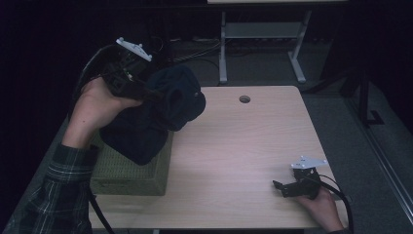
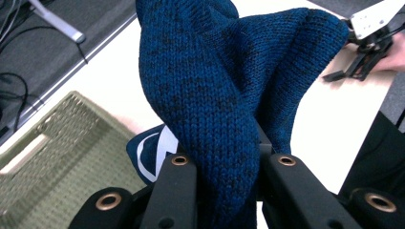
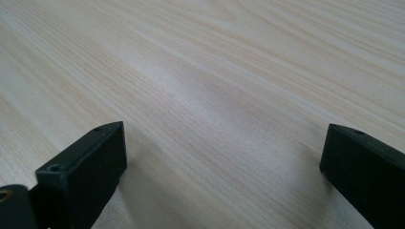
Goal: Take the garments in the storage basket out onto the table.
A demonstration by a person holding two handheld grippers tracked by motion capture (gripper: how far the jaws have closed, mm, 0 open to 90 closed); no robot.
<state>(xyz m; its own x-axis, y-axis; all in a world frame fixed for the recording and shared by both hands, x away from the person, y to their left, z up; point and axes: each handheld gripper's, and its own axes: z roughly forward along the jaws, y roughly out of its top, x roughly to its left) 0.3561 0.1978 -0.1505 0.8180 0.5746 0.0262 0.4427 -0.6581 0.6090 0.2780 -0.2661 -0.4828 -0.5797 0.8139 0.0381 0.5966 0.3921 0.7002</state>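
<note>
Left gripper (image 2: pixel 224 167) clamps unlabeled blue knit garment (image 2: pixel 229 86).

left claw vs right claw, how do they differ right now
The left claw is shut on the blue knit garment; the right claw is open with nothing between its jaws. The left is raised above the green basket; the right sits low by the table. Both are black and hand-held.

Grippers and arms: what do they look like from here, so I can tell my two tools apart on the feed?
Both are black, boxy hand-held tools. The left gripper and the right gripper each carry a pale grey three-cornered plate on top and trail a black cable. The left gripper's fingers are flat black bars with brass-ringed screw holes. The left forearm wears a dark green plaid sleeve with pale lines.
</note>
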